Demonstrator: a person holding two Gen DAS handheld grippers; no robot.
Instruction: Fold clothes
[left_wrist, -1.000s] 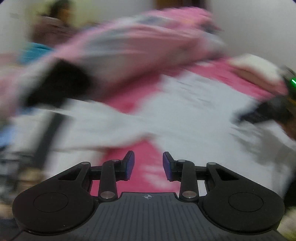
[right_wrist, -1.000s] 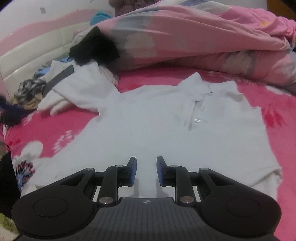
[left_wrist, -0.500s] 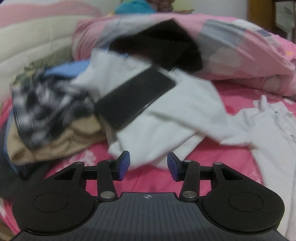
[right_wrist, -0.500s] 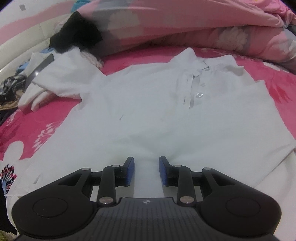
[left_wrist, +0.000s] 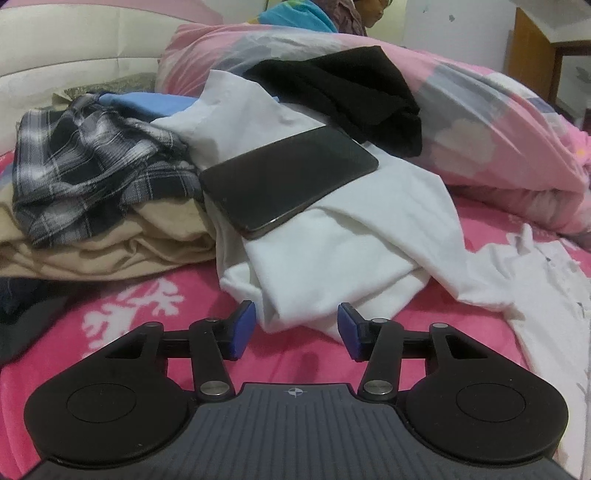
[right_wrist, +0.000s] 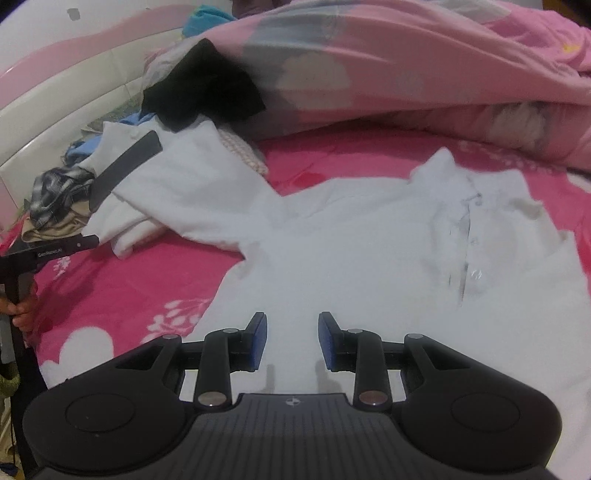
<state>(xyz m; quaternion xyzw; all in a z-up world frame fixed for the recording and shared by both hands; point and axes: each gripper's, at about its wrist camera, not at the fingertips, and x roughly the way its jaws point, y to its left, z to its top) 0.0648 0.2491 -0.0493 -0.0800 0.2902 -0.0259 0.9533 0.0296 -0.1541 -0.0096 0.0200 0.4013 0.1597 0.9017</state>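
Note:
A white polo shirt (right_wrist: 388, 258) lies spread face up on the pink floral bed sheet (right_wrist: 122, 295), collar toward the back. Its left sleeve (left_wrist: 332, 258) runs up onto a clothes pile. My left gripper (left_wrist: 295, 328) is open, with the bunched sleeve end just ahead between its blue pads. My right gripper (right_wrist: 291, 338) is open and empty, low over the shirt's lower body. The left gripper's frame (right_wrist: 22, 258) shows at the left edge of the right wrist view.
A dark phone (left_wrist: 288, 184) lies on the white sleeve. Left of it are a plaid shirt (left_wrist: 85, 166) and beige cloth (left_wrist: 110, 243). A black garment (left_wrist: 351, 92) rests on a pink duvet (left_wrist: 498, 129) at the back. A white and pink headboard (right_wrist: 55, 110) stands to the left.
My left gripper swung left from the shirt body to the sleeve end and opened wider. My right gripper's view shifted slightly over the shirt; its jaws opened a little.

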